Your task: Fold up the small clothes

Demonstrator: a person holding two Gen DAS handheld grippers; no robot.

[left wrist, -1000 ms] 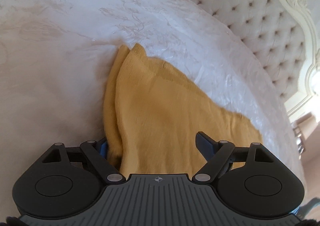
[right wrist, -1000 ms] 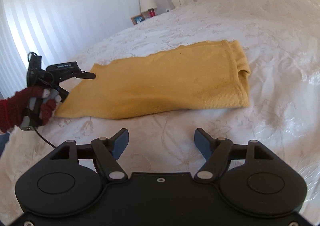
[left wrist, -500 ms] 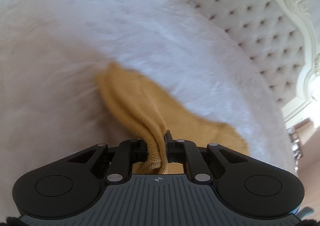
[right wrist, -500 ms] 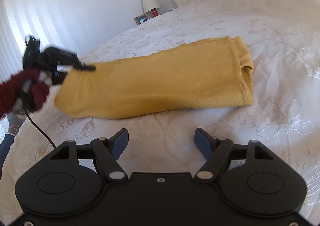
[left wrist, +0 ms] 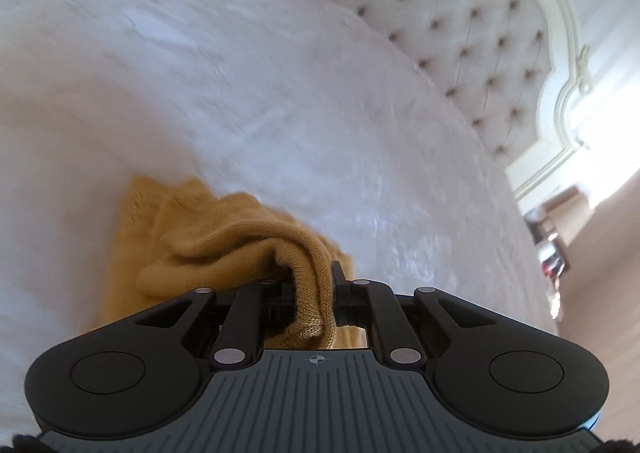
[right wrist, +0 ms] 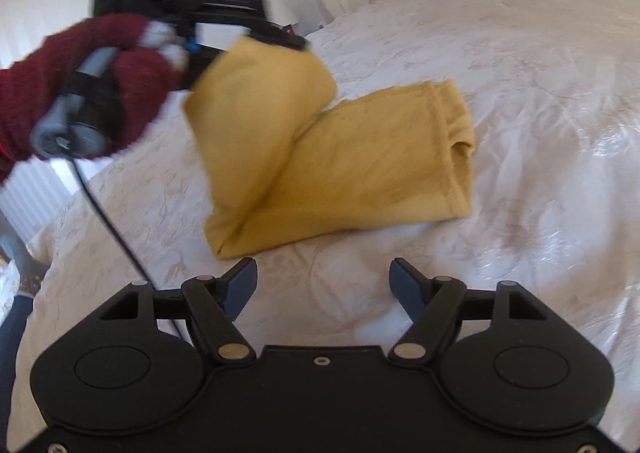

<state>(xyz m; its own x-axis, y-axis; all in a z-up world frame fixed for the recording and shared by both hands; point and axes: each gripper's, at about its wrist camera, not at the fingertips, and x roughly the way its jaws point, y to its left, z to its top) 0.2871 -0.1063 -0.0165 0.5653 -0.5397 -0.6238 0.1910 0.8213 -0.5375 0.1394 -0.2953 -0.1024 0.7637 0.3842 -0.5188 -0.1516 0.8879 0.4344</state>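
Yellow knit (right wrist: pixel 360 157) lies on the bed (right wrist: pixel 540 73), one end lifted and doubling over the rest. Our left gripper (left wrist: pixel 314 293) is pinched on that end. Our right gripper (right wrist: pixel 322 285) hangs wide, empty, just short of the knit.

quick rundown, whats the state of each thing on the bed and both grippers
yellow garment: one end lifted off the bed and carried over the rest, other end flat
left gripper: shut on the garment's lifted end
right gripper: open, empty, above the bedspread
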